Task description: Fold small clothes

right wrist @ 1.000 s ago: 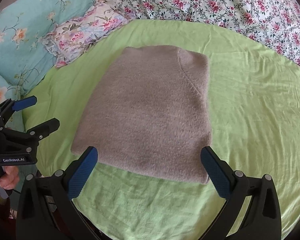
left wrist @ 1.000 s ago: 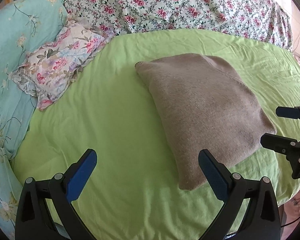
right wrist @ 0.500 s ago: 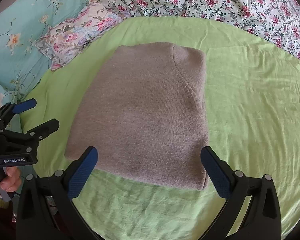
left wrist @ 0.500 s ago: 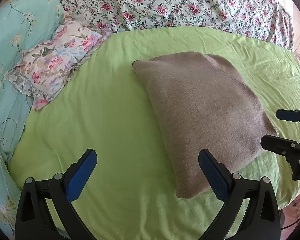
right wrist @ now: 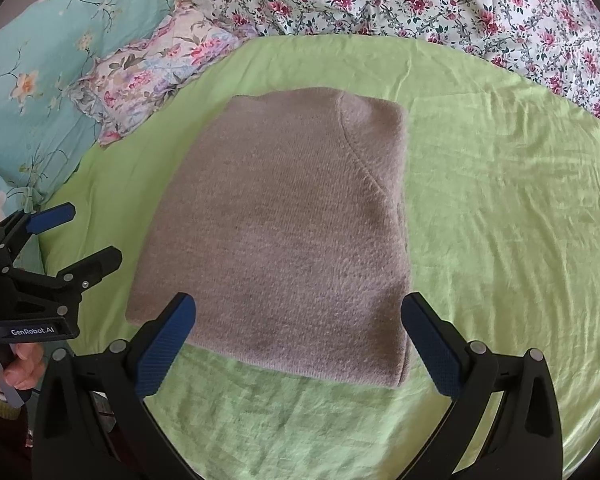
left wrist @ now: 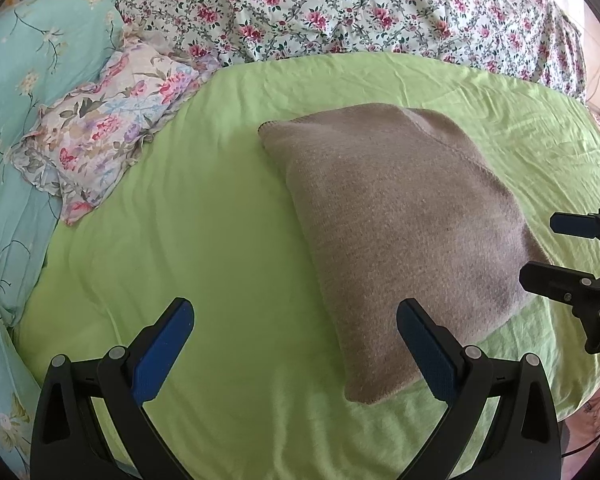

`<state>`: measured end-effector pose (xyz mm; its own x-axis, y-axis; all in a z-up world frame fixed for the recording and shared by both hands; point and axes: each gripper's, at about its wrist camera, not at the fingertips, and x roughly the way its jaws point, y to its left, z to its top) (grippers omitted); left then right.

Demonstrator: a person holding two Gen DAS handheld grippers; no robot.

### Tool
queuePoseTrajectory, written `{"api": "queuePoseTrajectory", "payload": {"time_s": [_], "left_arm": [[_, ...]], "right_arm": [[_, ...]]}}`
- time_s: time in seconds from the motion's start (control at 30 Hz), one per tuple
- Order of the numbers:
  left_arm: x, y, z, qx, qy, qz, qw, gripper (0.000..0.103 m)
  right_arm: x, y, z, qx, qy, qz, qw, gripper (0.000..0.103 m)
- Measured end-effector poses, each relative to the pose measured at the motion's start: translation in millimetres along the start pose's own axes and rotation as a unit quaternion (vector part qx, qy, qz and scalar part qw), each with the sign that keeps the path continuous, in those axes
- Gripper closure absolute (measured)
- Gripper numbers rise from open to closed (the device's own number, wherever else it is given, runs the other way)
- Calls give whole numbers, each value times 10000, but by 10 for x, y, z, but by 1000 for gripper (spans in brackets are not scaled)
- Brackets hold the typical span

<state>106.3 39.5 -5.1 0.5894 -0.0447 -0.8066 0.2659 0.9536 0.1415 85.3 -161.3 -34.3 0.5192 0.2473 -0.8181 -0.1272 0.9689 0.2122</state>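
- Both pairs of jaws stand wide apart and hold nothing: the left gripper [left wrist: 296, 344] hangs over bare sheet with only its right-hand finger over the folded knit's near corner, and the right gripper [right wrist: 300, 340] straddles the knit's near edge, as they did a second ago.
- Green sheet [left wrist: 204, 240] spreads under and ahead of both sets of jaws; compared with the earlier frames more of it shows beyond the knit, and the bedding at the far side sits slightly higher in each view.
- Rose-print quilt [left wrist: 360, 12] lies bunched along the far edge of the sheet, well beyond the jaws.
- Turquoise floral bedding [left wrist: 32, 60] runs down the left of the left gripper's jaws, off the sheet.
- Folded grey-brown knit sweater [right wrist: 284, 232] lies flat on the sheet as a rough rectangle, directly ahead of the right gripper's jaws and ahead and to the right of the left gripper's; its fold is unchanged, though in the right wrist view its near edge has slid closer to the fingers.
- Pastel floral pillow [left wrist: 104, 132] rests far ahead and left of the jaws, overlapping the sheet's corner.
- Person's hand [right wrist: 20, 364] grips the left gripper's handle at the left edge of the right wrist view.
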Motion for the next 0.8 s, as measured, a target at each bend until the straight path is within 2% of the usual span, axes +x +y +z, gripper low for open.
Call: {"api": "queuePoseTrajectory", "payload": {"time_s": [0.8], "left_arm": [[-11, 21, 44, -50, -37, -19, 10000, 1]], "right_arm": [[4, 28, 25, -38, 3, 10, 10000, 1]]}}
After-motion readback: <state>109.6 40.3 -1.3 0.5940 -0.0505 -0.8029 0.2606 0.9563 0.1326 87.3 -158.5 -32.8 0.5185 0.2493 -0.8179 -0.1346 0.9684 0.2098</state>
